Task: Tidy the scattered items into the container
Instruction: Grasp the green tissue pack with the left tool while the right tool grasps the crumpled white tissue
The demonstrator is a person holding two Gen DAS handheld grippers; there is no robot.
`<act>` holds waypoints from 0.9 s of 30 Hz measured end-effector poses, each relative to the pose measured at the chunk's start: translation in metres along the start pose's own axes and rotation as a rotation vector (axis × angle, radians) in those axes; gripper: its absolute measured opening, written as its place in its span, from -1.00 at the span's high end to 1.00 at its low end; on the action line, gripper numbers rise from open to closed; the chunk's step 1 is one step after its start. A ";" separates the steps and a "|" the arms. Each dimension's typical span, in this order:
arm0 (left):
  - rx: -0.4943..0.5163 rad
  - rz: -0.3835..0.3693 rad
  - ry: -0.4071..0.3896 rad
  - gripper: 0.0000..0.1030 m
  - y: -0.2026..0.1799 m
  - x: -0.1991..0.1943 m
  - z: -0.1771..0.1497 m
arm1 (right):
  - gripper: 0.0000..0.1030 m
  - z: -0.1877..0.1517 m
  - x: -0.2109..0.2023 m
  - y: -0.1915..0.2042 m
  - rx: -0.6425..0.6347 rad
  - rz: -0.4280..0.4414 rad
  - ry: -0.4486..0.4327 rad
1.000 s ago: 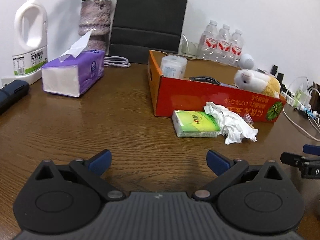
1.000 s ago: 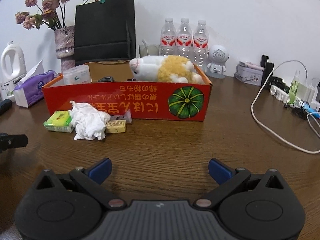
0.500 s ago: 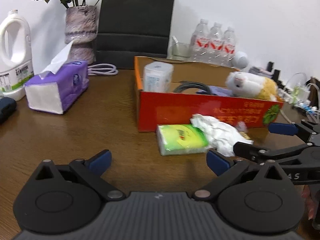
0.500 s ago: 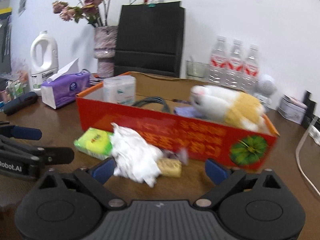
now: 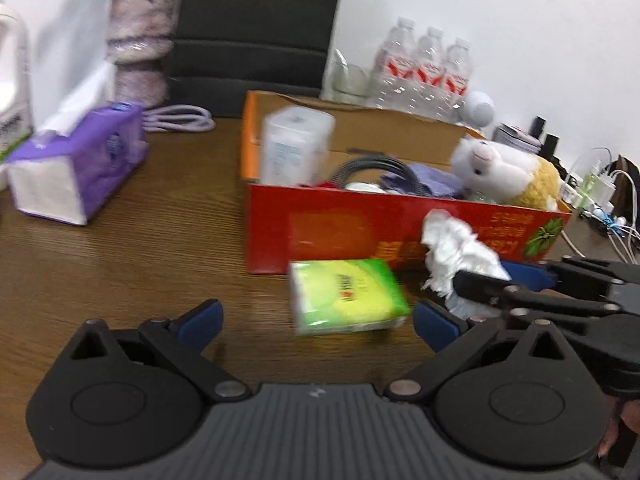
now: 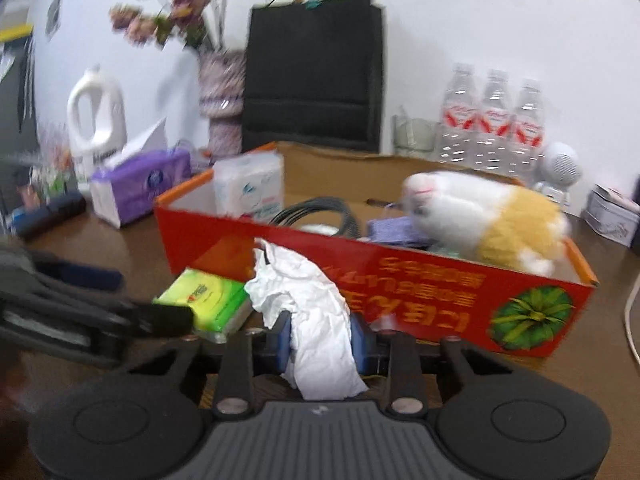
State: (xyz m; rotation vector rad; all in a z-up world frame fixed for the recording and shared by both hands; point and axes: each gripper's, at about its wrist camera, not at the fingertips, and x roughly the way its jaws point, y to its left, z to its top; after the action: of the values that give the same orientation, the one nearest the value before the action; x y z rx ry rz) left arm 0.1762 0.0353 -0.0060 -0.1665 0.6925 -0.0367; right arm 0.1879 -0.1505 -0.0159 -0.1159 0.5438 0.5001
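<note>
Red box [image 6: 420,292] holds plush toy [image 6: 484,220], cable, packs. Right gripper [image 6: 322,344] jaws, just closing, clamp crumpled tissue [image 6: 312,312] beside box. Left gripper [image 5: 316,320] jaws open, green tissue pack [image 5: 346,296] just ahead on counter [image 5: 120,248].

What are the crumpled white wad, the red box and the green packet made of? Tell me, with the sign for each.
Crumpled white wad: seemingly thin tissue paper, matte, judging by its sharp irregular creases; the right gripper pinches it.
Red box: seemingly cardboard, with a plain brown inside, printed red outside and thin raw edges.
Green packet: probably tissues in glossy plastic film, given its sheen and soft corners; blur leaves this open.
</note>
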 end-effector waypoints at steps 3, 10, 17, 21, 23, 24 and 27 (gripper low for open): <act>0.023 0.021 0.005 -1.00 -0.017 0.013 0.000 | 0.44 -0.005 -0.013 -0.017 0.031 -0.027 -0.022; 0.085 0.151 -0.027 -0.32 -0.037 0.022 -0.005 | 0.42 -0.015 -0.025 -0.053 0.118 -0.079 -0.035; 0.044 0.104 -0.047 -0.29 -0.026 0.007 -0.011 | 0.41 -0.021 -0.030 -0.052 0.130 -0.074 -0.047; 0.057 0.103 -0.073 -0.29 -0.023 -0.010 -0.015 | 0.41 -0.025 -0.037 -0.043 0.120 -0.071 -0.053; 0.067 0.098 -0.089 -0.29 -0.021 -0.022 -0.019 | 0.41 -0.029 -0.044 -0.040 0.126 -0.067 -0.056; 0.072 0.092 -0.095 -0.29 -0.020 -0.027 -0.021 | 0.41 -0.032 -0.047 -0.038 0.130 -0.066 -0.056; 0.088 0.074 -0.115 -0.29 -0.019 -0.044 -0.028 | 0.41 -0.038 -0.057 -0.032 0.139 -0.067 -0.057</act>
State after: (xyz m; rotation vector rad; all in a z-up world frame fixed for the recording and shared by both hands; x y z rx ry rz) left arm 0.1247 0.0164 0.0042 -0.0578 0.5805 0.0129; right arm 0.1434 -0.2119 -0.0191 0.0125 0.5152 0.3978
